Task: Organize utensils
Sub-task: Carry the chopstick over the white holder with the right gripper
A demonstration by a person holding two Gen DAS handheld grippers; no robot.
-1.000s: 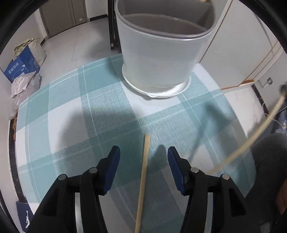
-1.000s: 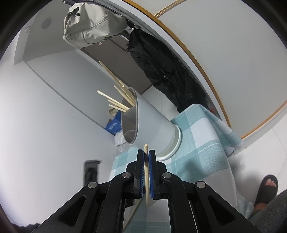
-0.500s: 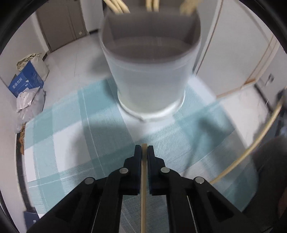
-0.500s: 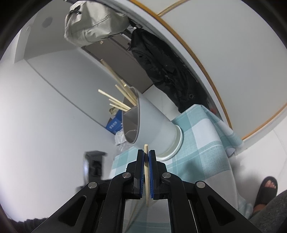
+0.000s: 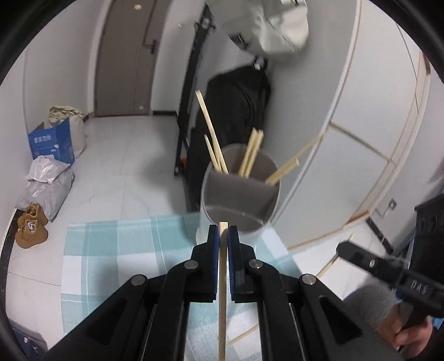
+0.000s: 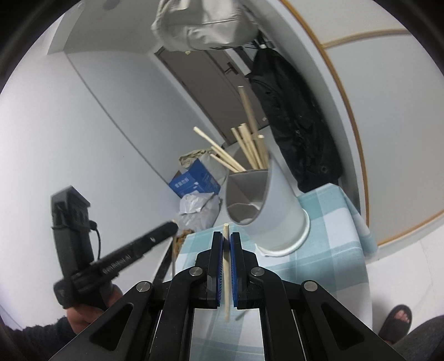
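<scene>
A grey two-compartment utensil holder point(image 5: 238, 205) stands at the far edge of the checked tablecloth point(image 5: 125, 250), with several wooden chopsticks point(image 5: 213, 144) in its rear compartment; its front compartment looks empty. My left gripper point(image 5: 222, 232) is shut on a wooden chopstick point(image 5: 222, 291), lifted off the cloth, tip just before the holder's rim. My right gripper point(image 6: 226, 240) is shut on another chopstick point(image 6: 227, 272), held up before the holder point(image 6: 263, 208). The other gripper shows in each view, at the right of the left wrist view point(image 5: 388, 272) and the left of the right wrist view point(image 6: 111, 263).
A black coat point(image 5: 236, 111) and a grey bag point(image 5: 274, 25) hang behind the holder. Boxes, bags and shoes point(image 5: 30, 227) lie on the floor at left. The cloth edge drops off at the right, beside a curved white wall point(image 5: 360, 138).
My left gripper closed on the chopstick lying on the cloth and lifted it, tilting up toward the holder. My right gripper kept its chopstick and turned slightly toward the holder.
</scene>
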